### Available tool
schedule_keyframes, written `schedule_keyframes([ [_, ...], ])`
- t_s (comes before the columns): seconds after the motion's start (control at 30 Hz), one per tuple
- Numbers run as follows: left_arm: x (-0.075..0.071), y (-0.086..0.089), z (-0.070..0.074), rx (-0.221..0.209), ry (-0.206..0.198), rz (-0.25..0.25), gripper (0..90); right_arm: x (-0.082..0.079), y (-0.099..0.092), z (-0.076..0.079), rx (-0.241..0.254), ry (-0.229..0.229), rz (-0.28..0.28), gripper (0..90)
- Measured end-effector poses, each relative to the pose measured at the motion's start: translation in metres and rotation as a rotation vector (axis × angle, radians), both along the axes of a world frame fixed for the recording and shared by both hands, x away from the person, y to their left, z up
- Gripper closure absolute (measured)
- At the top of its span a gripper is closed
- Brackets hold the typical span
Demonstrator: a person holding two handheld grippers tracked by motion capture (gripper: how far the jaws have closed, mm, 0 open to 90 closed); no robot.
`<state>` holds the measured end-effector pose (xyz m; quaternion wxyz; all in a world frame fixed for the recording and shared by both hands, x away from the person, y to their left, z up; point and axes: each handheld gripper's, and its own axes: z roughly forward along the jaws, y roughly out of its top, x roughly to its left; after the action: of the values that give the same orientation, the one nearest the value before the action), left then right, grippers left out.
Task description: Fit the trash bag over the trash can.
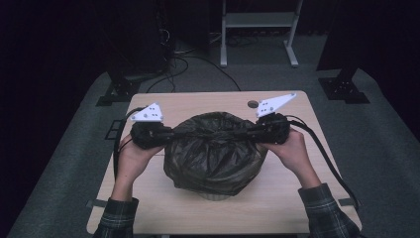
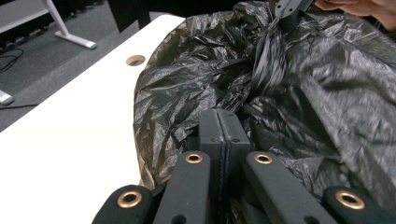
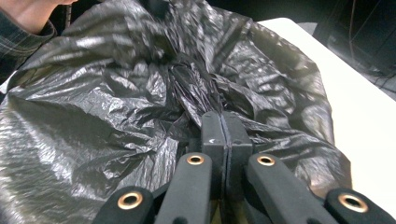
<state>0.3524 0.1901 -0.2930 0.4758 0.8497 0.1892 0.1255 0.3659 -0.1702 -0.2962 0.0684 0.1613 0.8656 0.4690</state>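
at frame centre, the left tool (image 1: 171,133) and right tool (image 1: 250,130) each pinch the black bag's (image 1: 213,156) rim, jaws fully closed, on the surface (image 1: 158,198).

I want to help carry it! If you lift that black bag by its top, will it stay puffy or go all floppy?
Probably floppy: the black bag is thin, crinkled plastic that bunches where each hand-held gripper pinches it. It looks slippery too, being shiny. Whatever sits underneath it may stay behind.

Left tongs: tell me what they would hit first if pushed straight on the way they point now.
The left tongs are shut on the black bag, so the bag's crumpled plastic comes first. Beyond it, across the bag, the right tongs seem to lie roughly in line, though depth is hard to judge.
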Motion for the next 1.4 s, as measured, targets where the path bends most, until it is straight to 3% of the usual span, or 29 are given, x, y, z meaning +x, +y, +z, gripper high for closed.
schedule_keyframes([
  [0.43, -0.010, 0.036, -0.008, -0.057, 0.006, 0.063, 89.5, -0.012, -0.045, -0.004, 0.048, 0.003, -0.030, 89.4],
  [0.6, -0.011, 0.041, -0.010, -0.072, 0.005, 0.071, 89.4, -0.013, -0.057, -0.005, 0.067, 0.005, -0.043, 88.8],
  [0.63, -0.011, 0.041, -0.009, -0.076, 0.001, 0.073, 88.2, -0.013, -0.057, -0.006, 0.070, 0.006, -0.044, 85.0],
  [0.67, -0.012, 0.040, -0.009, -0.084, -0.004, 0.074, 85.0, -0.013, -0.057, -0.005, 0.073, -0.001, -0.051, 77.8],
  [0.73, -0.013, 0.040, -0.006, -0.119, -0.008, 0.077, 70.4, -0.014, -0.057, -0.004, 0.089, -0.002, -0.062, 65.0],
  [0.83, -0.018, 0.040, -0.002, -0.141, -0.018, 0.068, 59.5, -0.017, -0.059, -0.002, 0.107, -0.009, -0.073, 62.1],
  [0.93, -0.028, 0.036, 0.006, -0.172, -0.033, 0.045, 52.1, -0.024, -0.060, 0.003, 0.132, -0.026, -0.065, 59.6],
  [1.17, -0.037, 0.011, 0.015, -0.154, -0.042, -0.037, 48.1, -0.021, -0.052, 0.011, 0.127, -0.051, -0.076, 56.7],
  [1.2, -0.037, -0.002, 0.013, -0.134, -0.032, -0.067, 47.7, -0.013, -0.047, 0.012, 0.122, -0.054, -0.088, 55.4],
  [1.37, -0.034, -0.022, 0.003, -0.080, -0.014, -0.099, 48.5, 0.009, -0.034, 0.006, 0.076, -0.023, -0.129, 54.1],
  [1.4, -0.034, -0.023, 0.002, -0.069, -0.019, -0.100, 51.3, 0.014, -0.031, 0.003, 0.059, -0.018, -0.141, 58.6],
])
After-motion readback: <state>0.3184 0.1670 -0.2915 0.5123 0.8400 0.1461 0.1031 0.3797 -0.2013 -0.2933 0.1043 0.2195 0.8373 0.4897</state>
